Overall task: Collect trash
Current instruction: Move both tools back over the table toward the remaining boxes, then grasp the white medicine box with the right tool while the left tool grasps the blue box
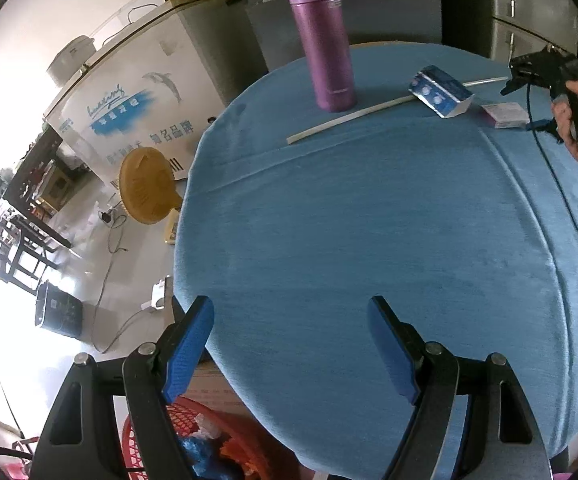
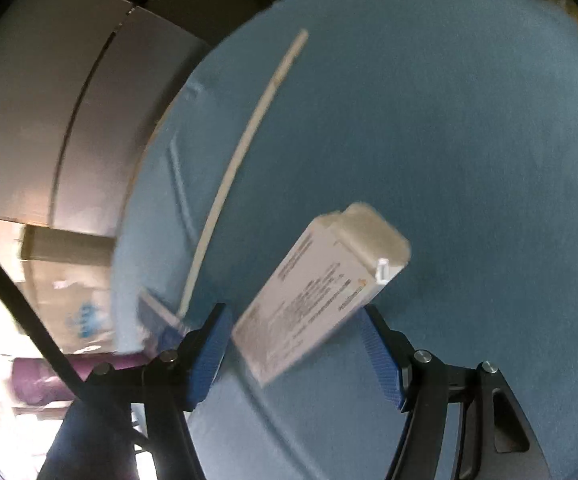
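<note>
A: What sits on the round bench (image 1: 369,220)?

B: A blue, soft-looking cloth covers it. Toward the far side a tall purple flask (image 1: 323,38) with a flip lid stands upright. A thin white strip (image 1: 349,117) lies flat just in front of it, running across to a blue-and-white carton (image 1: 441,90) that rests on it. Just right of that carton lies a small pink-and-white box (image 1: 505,115).

A: And the claws?

B: The left claw (image 1: 291,344) hangs at the near rim with its blue ribbed pads spread wide, nothing between them. Below the rim is a red plastic basket (image 1: 149,432) with crumpled wrappers inside. The right claw (image 2: 297,356) has its jaws apart on either side of a white printed box (image 2: 317,300); whether the pads touch it I cannot tell, as that view is blurred.

A: Any writing?

B: The box's print is unreadable. A white chest freezer (image 1: 137,96) beyond the bench carries a dolphin picture and blue lettering.
</note>
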`<state>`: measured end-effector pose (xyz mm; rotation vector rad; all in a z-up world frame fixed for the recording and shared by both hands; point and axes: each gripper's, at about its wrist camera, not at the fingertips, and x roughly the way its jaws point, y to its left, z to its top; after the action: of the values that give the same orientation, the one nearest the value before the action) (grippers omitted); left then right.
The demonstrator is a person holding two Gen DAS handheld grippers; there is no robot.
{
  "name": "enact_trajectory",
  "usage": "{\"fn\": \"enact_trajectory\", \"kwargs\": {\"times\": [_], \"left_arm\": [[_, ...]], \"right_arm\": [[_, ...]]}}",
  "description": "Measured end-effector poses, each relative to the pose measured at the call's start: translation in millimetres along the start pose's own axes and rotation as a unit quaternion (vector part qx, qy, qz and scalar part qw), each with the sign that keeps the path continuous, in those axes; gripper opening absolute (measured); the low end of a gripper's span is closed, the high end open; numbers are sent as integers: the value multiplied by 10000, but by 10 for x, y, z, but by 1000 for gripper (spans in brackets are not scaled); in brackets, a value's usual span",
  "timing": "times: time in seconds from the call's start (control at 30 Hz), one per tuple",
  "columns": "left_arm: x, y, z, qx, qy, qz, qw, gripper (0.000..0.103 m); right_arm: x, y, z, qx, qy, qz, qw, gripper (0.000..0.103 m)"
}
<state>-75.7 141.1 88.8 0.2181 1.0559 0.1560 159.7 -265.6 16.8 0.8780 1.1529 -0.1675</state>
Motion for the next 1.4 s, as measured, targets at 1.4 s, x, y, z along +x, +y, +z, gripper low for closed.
{"fn": "enact_trajectory", "kwargs": {"times": [1.4], "left_arm": [[1234, -2103, 2923, -1199, 323, -308, 9918, 79]], "right_arm": [[-560, -627, -317, -1071, -2668, 697, 9552, 52]]}}
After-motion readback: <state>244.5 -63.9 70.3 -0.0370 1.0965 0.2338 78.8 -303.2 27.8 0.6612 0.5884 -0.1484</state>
